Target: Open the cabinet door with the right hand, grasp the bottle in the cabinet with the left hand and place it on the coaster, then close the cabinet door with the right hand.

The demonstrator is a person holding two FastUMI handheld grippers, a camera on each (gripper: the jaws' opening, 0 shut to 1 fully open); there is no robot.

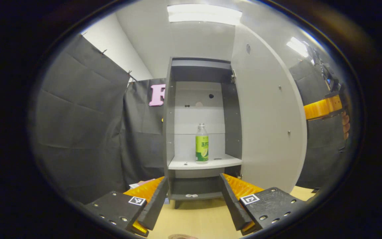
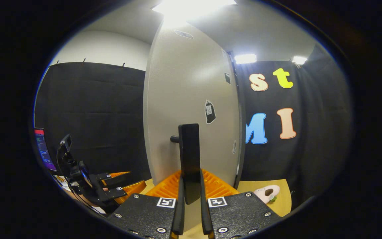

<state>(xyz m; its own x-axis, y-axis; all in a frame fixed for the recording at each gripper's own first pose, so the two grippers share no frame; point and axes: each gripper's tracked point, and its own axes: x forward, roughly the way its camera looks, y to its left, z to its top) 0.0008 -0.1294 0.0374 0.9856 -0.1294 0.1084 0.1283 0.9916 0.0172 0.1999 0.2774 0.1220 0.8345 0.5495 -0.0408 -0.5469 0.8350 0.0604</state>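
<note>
Clear plastic with a green label, the bottle (image 1: pixel 202 143) is standing upright on the pale shelf (image 1: pixel 204 163) inside the open cabinet (image 1: pixel 169 116), slim and round with a clear cap. The cabinet walls are looking grey and matte, and the smooth, pale door (image 1: pixel 267 116) is swinging wide to the right. The left gripper (image 1: pixel 194 202) is hanging in front of the shelf with its fingers spread wide, gripping nothing, above the wooden table (image 1: pixel 194 222). The right gripper (image 2: pixel 191 212) is clamping both fingers on the flat, dark bar handle (image 2: pixel 189 156) of the door. A small pale toy (image 2: pixel 267 193) is lying on the table.
</note>
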